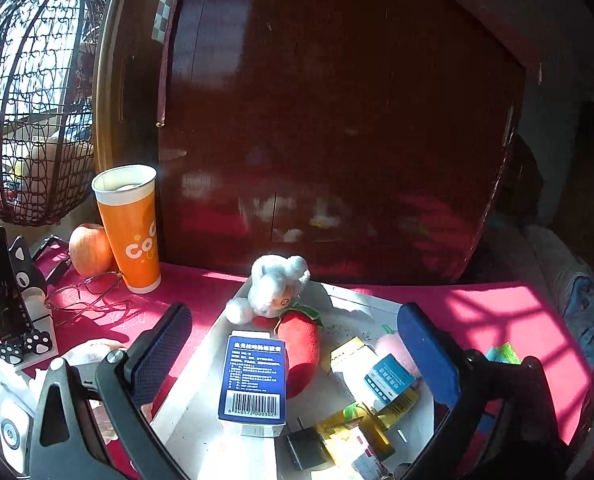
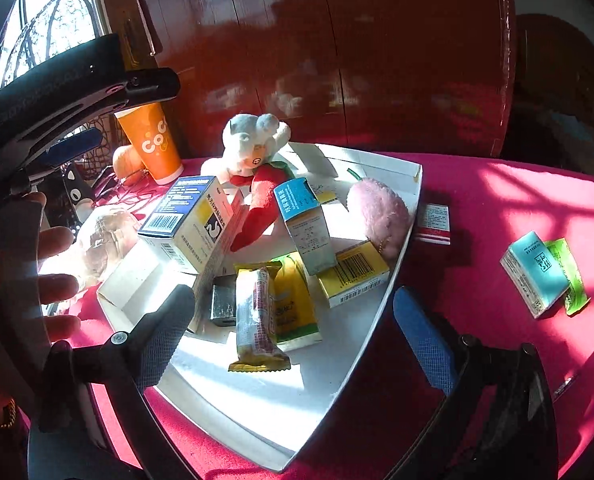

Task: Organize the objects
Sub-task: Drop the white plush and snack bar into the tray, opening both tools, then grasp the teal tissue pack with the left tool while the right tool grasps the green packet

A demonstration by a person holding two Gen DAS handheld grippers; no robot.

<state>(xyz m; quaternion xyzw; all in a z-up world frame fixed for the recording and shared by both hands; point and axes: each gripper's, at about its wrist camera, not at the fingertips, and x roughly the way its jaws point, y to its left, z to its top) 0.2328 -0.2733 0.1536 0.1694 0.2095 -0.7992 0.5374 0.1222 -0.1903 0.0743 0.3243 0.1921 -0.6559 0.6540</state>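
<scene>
A white cardboard tray (image 2: 393,240) on the red tablecloth holds a blue medicine box (image 1: 255,376) (image 2: 185,216), a white plush toy (image 1: 273,286) (image 2: 253,144), a red plush chili (image 1: 301,348) (image 2: 263,200), a pink plush (image 2: 379,214), yellow boxes (image 2: 355,272) and a snack bar (image 2: 257,320). My left gripper (image 1: 293,356) is open and empty above the tray, its jaws either side of the blue box. My right gripper (image 2: 293,328) is open and empty over the tray's near part. A light-blue box (image 2: 535,272) and a green packet (image 2: 573,280) lie outside, on the right.
An orange paper cup (image 1: 131,224), an apple (image 1: 89,250), glasses (image 1: 85,292) and a phone on a cat stand (image 1: 1,288) are at the left. A dark wooden cabinet (image 1: 337,120) stands behind. A red-white box (image 2: 433,224) lies beside the tray.
</scene>
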